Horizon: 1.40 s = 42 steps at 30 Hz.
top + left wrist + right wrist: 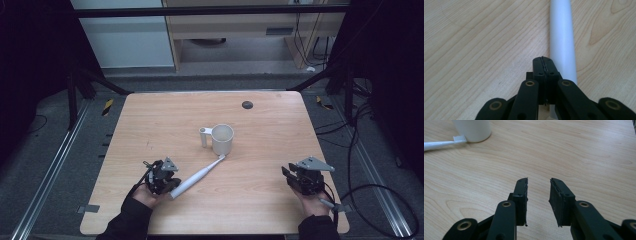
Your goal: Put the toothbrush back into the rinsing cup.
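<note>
A white electric toothbrush [197, 176] lies flat on the wooden table [260, 200], running diagonally from its thick handle end near the left gripper up to its bristled head, which rests against the base of a white cup [222, 138]. The cup stands upright near the middle of the table with a handle-like tube on its left side. The left gripper [161, 176], held in the person's left hand [145, 194], sits just beside the handle end of the toothbrush. In the left gripper view its jaws are pressed together with nothing between them, and the white handle [562, 45] runs along the table immediately to the right of the closed tips, beside them rather than within them. The right gripper [294, 175], held in the right hand [314, 202], rests well apart from the toothbrush toward the table's right front. In the right gripper view its jaws stand spread with bare wood between them, and the brush head [459, 138] is seen touching the cup [472, 128] at the upper left. A small dark round mark [247, 104] lies near the far edge.
</note>
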{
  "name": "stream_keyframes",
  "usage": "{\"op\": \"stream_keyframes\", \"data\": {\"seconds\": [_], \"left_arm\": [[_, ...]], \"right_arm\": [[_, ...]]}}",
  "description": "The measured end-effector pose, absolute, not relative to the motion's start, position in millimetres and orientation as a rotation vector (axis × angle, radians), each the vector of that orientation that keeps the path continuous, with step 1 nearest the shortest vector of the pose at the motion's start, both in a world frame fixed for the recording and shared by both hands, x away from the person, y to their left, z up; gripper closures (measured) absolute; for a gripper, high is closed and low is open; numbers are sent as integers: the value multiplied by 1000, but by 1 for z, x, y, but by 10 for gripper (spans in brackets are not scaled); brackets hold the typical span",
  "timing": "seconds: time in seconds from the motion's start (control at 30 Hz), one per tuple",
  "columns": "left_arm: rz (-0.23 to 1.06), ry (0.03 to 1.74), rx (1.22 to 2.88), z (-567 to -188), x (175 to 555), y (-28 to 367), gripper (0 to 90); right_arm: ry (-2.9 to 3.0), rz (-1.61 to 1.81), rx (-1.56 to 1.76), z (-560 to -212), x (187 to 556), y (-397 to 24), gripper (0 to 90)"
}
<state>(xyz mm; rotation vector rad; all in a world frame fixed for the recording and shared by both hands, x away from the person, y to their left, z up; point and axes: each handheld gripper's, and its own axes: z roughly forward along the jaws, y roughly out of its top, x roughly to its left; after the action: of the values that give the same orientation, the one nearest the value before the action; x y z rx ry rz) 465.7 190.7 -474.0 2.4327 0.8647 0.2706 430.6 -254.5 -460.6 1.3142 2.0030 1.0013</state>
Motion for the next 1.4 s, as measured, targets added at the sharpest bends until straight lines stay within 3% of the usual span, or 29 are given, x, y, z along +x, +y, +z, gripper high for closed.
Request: {"op": "stream_keyframes", "data": {"seconds": [0.57, 0.83, 0.87, 1.03, 1.2, 1.4], "left_arm": [[304, 887, 2352, -459, 466, 200, 888], [326, 886, 2326, -445, 471, 197, 672], [328, 891, 2319, -443, 471, 196, 574], [347, 904, 2317, -432, 477, 191, 435], [371, 912, 2298, -419, 482, 187, 339], [362, 907, 2272, -411, 490, 183, 304]], "right_arm": [[1996, 1006, 1321, -460, 431, -257, 666], [1988, 1010, 1323, -459, 431, -257, 651], [1987, 1008, 1323, -459, 431, -258, 646], [1987, 1007, 1325, -459, 431, -259, 637], [1990, 1000, 1324, -459, 432, -259, 627], [1991, 999, 1322, -459, 432, -259, 621]]}}
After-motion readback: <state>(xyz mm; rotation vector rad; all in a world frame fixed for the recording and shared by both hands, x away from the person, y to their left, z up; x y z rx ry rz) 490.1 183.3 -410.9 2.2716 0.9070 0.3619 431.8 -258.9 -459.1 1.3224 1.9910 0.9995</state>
